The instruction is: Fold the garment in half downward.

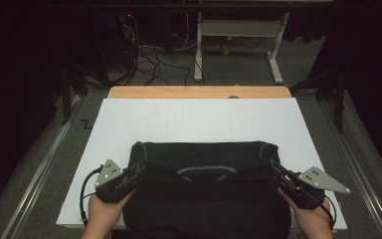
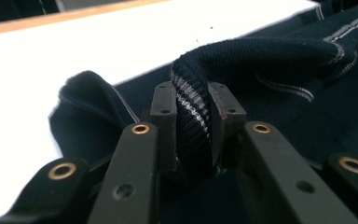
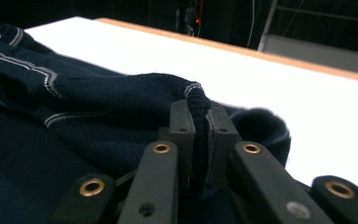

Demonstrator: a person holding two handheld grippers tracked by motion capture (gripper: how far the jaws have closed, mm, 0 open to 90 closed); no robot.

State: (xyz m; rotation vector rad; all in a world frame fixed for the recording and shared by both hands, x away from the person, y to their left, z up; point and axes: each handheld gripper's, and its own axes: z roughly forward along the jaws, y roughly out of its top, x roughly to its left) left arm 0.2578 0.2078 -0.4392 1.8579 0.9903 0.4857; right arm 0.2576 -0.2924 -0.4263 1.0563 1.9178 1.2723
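A dark navy knitted garment [image 1: 204, 194] with thin grey stripes lies on the near half of the white table top [image 1: 199, 122], its far part folded over toward me. My left gripper [image 1: 135, 172] is shut on the garment's left edge; in the left gripper view a ribbed, striped fold [image 2: 192, 116] is pinched between the jaws. My right gripper [image 1: 277, 172] is shut on the garment's right edge, where a thick dark hem [image 3: 199, 126] sits between the jaws. A grey-striped collar band [image 1: 206, 172] curves across the garment's middle.
The white top rests on a wooden table whose far edge [image 1: 199, 92] shows beyond it. Behind stand a white metal frame [image 1: 238, 45] and loose cables [image 1: 149, 59] on the floor. Dark curtains flank both sides.
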